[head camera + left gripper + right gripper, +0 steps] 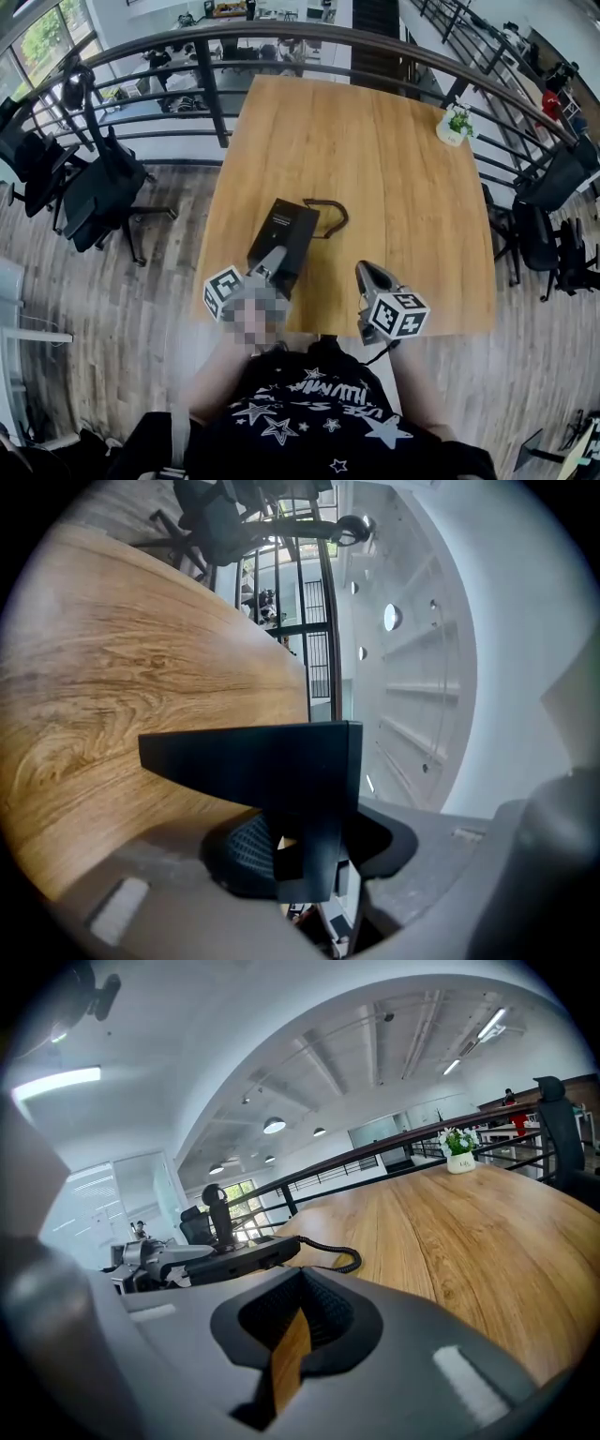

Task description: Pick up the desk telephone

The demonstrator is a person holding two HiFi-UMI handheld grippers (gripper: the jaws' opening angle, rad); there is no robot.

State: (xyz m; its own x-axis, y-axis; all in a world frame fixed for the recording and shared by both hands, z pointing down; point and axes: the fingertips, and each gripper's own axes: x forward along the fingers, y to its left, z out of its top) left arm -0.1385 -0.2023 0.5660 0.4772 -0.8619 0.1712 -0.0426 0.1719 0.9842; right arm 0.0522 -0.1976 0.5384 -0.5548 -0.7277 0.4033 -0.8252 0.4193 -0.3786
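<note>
The black desk telephone (pixel 286 232) is over the near left part of the wooden table (pixel 375 141). My left gripper (pixel 274 261) is shut on its near edge. In the left gripper view the flat black telephone (pixel 272 761) sits clamped between the jaws of the left gripper (pixel 309 846). The telephone (pixel 239 1258) looks raised at its held end in the right gripper view. Its coiled cord (pixel 330 214) trails on the table behind it. My right gripper (pixel 367 272) is to the telephone's right at the table's front edge, its jaws (pixel 295 1321) shut with nothing between them.
A small potted plant (pixel 457 125) stands at the table's far right corner. A dark metal railing (pixel 216 94) curves behind the table. Black office chairs stand on the left (pixel 94 187) and on the right (pixel 553 216). The person's body is close to the front edge.
</note>
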